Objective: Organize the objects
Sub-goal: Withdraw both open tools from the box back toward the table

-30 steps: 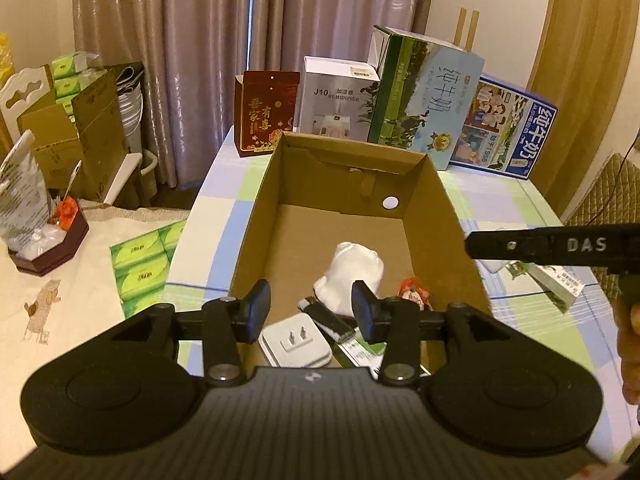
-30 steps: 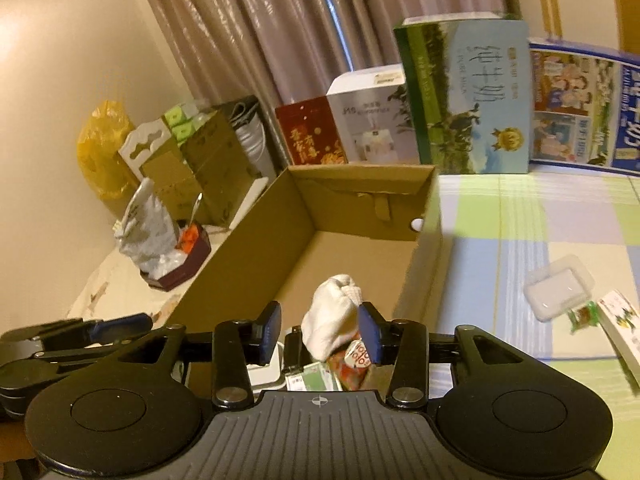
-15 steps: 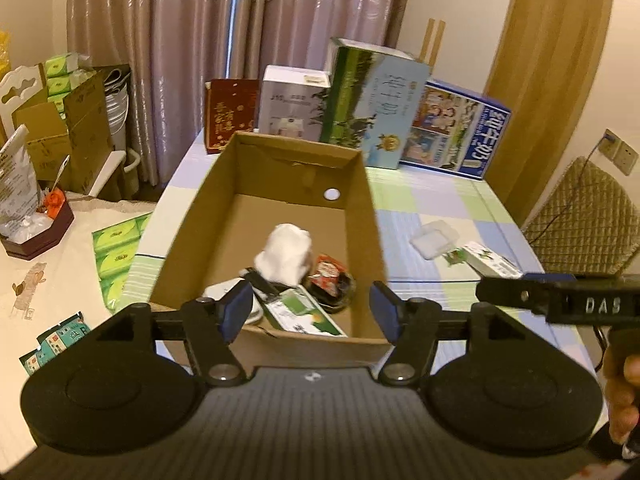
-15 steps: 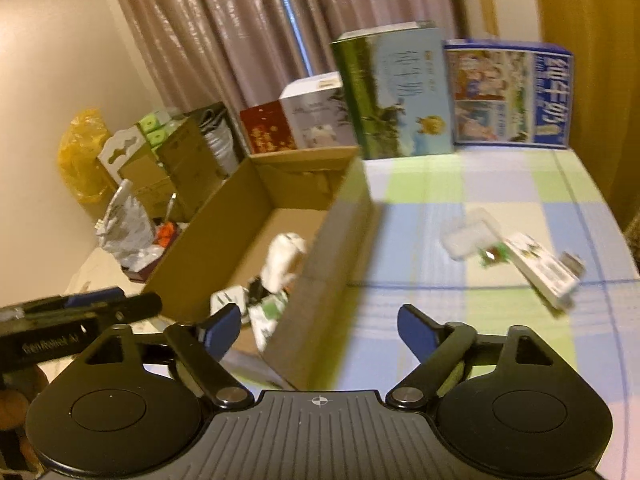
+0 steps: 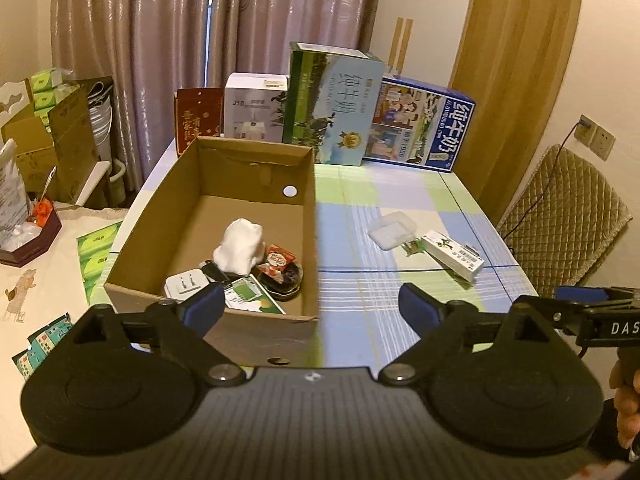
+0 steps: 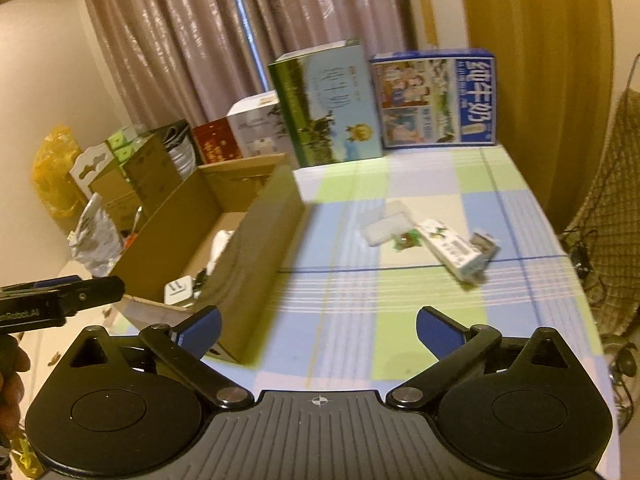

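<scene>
Covering table (image 5: 400, 216) — checked cloth | curtains (image 5: 168, 40) behind | chair (image 5: 568, 216) beside

Left gripper (image 5: 310, 306) gapes empty above cardboard box (image 5: 312, 216) edge; carton (image 5: 454, 255) — right.

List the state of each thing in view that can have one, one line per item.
Left gripper: open, holding nothing.
Right gripper: open, holding nothing.
Cardboard box: open-topped, partly filled.
White cloth: bunched up inside the box.
Small carton: lying flat on the tablecloth, outside the box.
Clear plastic container: on the tablecloth, lid closed as far as visible.
</scene>
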`<state>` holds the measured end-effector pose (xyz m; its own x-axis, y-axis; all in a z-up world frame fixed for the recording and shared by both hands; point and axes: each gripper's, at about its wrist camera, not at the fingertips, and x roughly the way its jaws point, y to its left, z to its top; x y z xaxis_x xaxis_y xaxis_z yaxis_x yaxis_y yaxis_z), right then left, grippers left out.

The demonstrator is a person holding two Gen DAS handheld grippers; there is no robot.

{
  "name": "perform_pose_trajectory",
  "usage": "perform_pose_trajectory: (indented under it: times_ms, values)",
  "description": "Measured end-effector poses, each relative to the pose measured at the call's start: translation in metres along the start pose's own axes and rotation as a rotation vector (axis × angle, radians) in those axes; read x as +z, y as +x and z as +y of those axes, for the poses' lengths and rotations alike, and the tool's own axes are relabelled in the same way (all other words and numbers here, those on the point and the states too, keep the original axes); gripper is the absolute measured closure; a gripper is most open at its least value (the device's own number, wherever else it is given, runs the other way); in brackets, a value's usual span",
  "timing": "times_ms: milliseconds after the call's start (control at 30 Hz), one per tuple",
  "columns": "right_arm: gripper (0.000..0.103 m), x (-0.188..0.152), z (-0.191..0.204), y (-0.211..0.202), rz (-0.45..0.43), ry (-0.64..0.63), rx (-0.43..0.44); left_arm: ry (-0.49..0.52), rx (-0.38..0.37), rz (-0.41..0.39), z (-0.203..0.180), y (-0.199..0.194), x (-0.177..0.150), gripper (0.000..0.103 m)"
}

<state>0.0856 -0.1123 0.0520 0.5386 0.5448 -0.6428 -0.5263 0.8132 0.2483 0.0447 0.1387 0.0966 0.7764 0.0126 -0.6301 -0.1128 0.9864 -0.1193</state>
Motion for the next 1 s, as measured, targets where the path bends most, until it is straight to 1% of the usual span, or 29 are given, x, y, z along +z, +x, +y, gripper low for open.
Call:
perform_pose_trajectory:
  times_ms: [167,333,433,567,733,967,1000]
  values:
    - [0.002,-0.005,-0.021,-0.009,-0.011,0.015,-0.035,0.015,-0.025,-0.005,-0.015,-0.001,0.000,0.001]
    - [0.002,-0.011,-0.051,-0.019,-0.029,0.028,-0.107,0.067,-0.045,-0.018,-0.039,0.000,0.002,0.001]
    - [0.002,-0.012,-0.073,-0.023,-0.036,0.054,-0.143,0.091,-0.065,-0.011,-0.055,0.008,0.004,0.001]
    - [0.002,-0.010,-0.100,-0.027,-0.044,0.080,-0.184,0.119,-0.091,0.014,-0.076,0.026,0.003,0.001]
    - [0.002,-0.002,-0.128,-0.025,-0.053,0.094,-0.210,0.135,-0.127,0.046,-0.103,0.055,0.003,0.001]
    - [0.003,0.008,-0.168,0.003,-0.048,0.130,-0.245,0.164,-0.162,0.096,-0.137,0.110,0.010,0.002]
    - [0.005,0.009,-0.171,0.009,-0.048,0.133,-0.250,0.163,-0.169,0.100,-0.141,0.119,0.011,0.002]
